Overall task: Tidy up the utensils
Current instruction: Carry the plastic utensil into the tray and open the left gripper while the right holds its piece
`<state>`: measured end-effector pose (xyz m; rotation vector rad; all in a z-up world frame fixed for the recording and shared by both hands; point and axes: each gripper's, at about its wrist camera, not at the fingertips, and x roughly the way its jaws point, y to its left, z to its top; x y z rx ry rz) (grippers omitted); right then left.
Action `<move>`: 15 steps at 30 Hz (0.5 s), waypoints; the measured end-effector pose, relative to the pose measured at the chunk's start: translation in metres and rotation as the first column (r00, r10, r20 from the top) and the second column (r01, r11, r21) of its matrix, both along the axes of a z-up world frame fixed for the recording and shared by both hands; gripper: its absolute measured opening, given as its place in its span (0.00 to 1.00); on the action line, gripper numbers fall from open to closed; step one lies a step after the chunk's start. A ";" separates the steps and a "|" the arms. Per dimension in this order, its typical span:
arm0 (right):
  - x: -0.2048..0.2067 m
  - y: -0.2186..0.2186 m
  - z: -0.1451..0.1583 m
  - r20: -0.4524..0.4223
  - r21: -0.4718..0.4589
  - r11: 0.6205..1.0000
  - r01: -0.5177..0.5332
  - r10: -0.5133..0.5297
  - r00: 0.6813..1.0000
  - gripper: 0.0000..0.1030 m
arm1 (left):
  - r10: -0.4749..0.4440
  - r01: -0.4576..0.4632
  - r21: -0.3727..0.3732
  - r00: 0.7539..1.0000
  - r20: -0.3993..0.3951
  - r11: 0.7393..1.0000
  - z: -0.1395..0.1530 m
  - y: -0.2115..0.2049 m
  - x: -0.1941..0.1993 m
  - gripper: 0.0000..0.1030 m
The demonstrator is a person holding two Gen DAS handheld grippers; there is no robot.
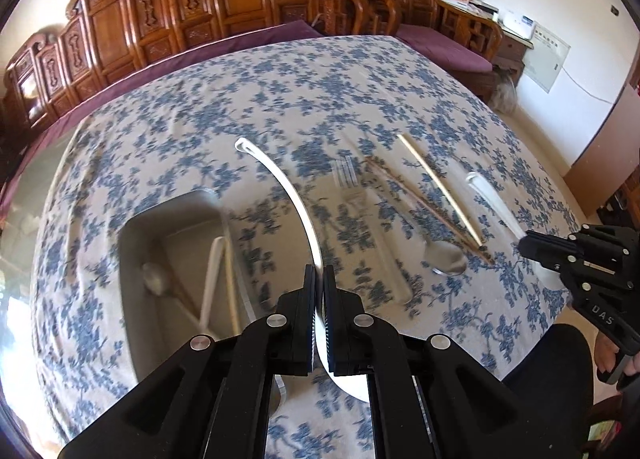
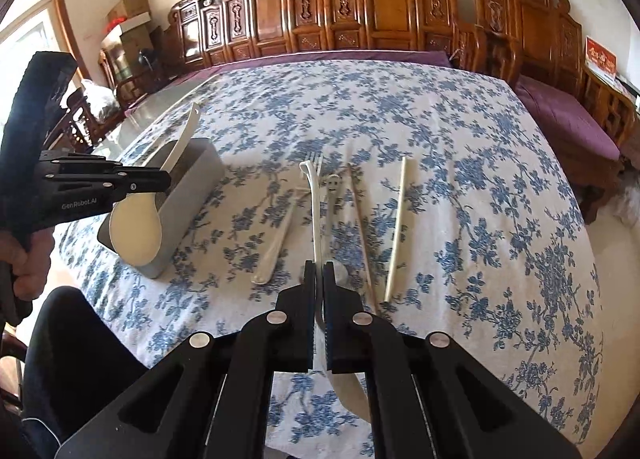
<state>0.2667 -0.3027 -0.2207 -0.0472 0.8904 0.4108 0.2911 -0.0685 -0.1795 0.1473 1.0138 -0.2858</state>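
**Two white spoons up, rest of the cutlery on the cloth**

Nearest first: the left gripper [image 1: 319,271] has its fingers pinched tight on a white spoon [image 1: 280,175], gripping it low on the handle just above the bowl. The handle arcs away toward 11 o'clock in the left wrist view, and the bowl pokes out under the fingers. From the right wrist view that spoon hangs in the air right in front of the grey bin [image 2: 188,195], at about 9 o'clock.

The right gripper [image 2: 319,269] is clamped the same way on a second white spoon [image 2: 314,199], handle pointing straight off at 12, bowl tucked below the fingers.

A bit further out, on the blue-flowered tablecloth [image 2: 460,131], left to right in the right wrist view: a cream spoon [image 2: 276,243] lying flat at about 11 o'clock, a fork [image 2: 316,163] partly behind the held handle, a little spoon with a face on its handle end [image 2: 334,187], a brown chopstick [image 2: 362,235], and a pale chopstick [image 2: 396,231] at about 1 o'clock. The two chopsticks lie near each other but apart.

The bin sits at 9–10 o'clock in the left wrist view, and a couple of utensils lie inside it, too blurred to name.

Way at the back, carved wooden furniture [image 2: 380,7] along the wall.
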 end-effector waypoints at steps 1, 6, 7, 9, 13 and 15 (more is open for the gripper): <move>-0.001 0.002 0.001 0.003 -0.001 1.000 -0.003 0.003 1.000 0.04 | 0.007 -0.007 0.002 1.000 0.002 1.000 0.000 0.005 0.000 0.03; -0.006 0.009 0.004 0.013 -0.001 1.000 -0.021 0.021 1.000 0.05 | 0.042 -0.042 0.007 0.999 0.006 0.999 0.002 0.028 -0.002 0.03; -0.006 0.010 0.004 0.013 0.000 1.000 -0.024 0.024 1.000 0.04 | 0.050 -0.050 0.007 0.999 0.006 0.999 0.001 0.033 -0.001 0.03; -0.007 0.012 0.004 0.013 0.001 1.000 -0.028 0.028 1.000 0.04 | 0.065 -0.065 0.009 0.998 0.006 0.998 0.001 0.043 0.000 0.03; -0.009 0.016 0.006 0.006 0.028 0.999 -0.036 0.036 0.999 0.04 | 0.094 -0.094 0.006 0.996 0.008 0.996 -0.003 0.064 -0.005 0.03; -0.011 0.021 0.008 0.010 0.029 0.998 -0.047 0.047 0.999 0.04 | 0.112 -0.112 0.000 0.994 0.002 0.994 -0.007 0.075 -0.006 0.03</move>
